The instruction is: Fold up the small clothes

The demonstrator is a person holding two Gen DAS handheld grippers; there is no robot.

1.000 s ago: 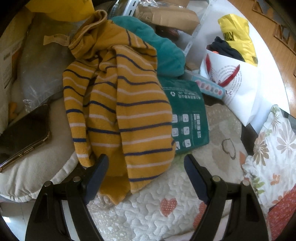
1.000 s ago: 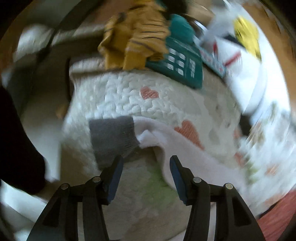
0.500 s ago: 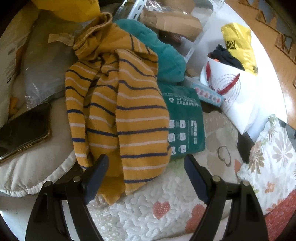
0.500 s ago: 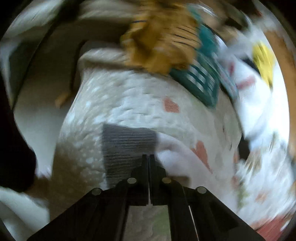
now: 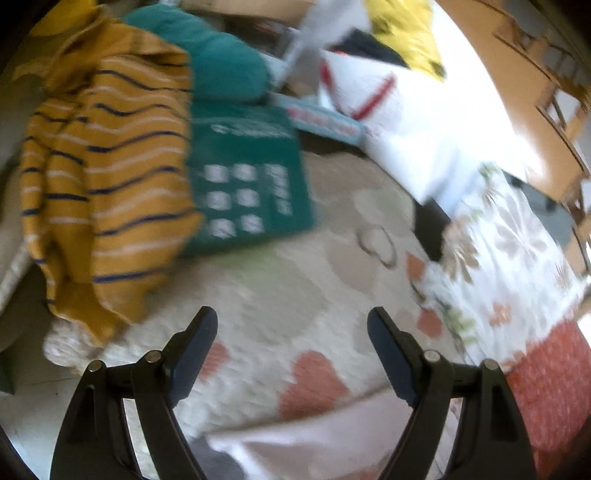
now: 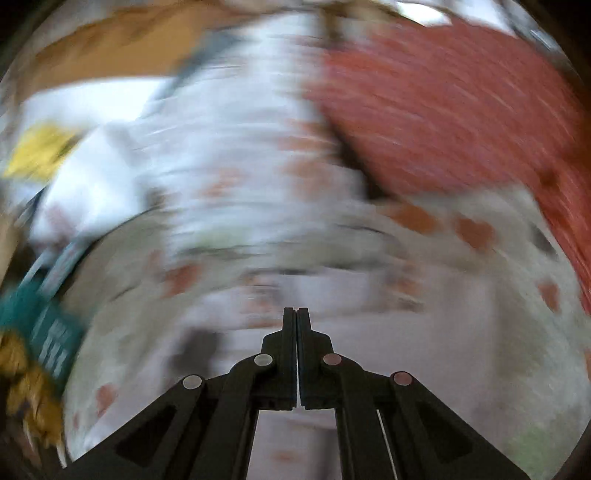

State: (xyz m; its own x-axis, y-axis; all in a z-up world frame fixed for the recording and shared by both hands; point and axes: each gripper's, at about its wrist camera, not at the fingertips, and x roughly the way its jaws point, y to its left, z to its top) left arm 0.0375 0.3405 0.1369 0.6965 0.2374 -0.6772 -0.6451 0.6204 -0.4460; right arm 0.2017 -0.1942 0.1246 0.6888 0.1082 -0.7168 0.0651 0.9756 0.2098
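A white garment [image 5: 314, 443] with a grey cuff [image 5: 214, 461] lies across the near edge of the heart-patterned quilt [image 5: 314, 258], below my left gripper [image 5: 291, 317]. That gripper hangs open over the quilt with nothing between its fingers. A mustard striped top [image 5: 110, 177] is heaped at the left. The right wrist view is badly smeared. My right gripper [image 6: 296, 310] is shut, with pale cloth of the white garment [image 6: 369, 332] running up to its tips and a grey patch [image 6: 195, 347] to its left. Blur hides the pinch itself.
A teal packet [image 5: 247, 177] lies beside the striped top, with a teal cushion [image 5: 221, 66] behind. A white bag [image 5: 424, 122] and a yellow bag [image 5: 406, 29] stand at the back. A floral pillow [image 5: 509, 240] and red cushion [image 5: 546, 376] sit on the right.
My right gripper closed at the join of grey cuff and white cloth, then swung fast to the right and rolled. My left gripper shifted right; the white garment now shows under it.
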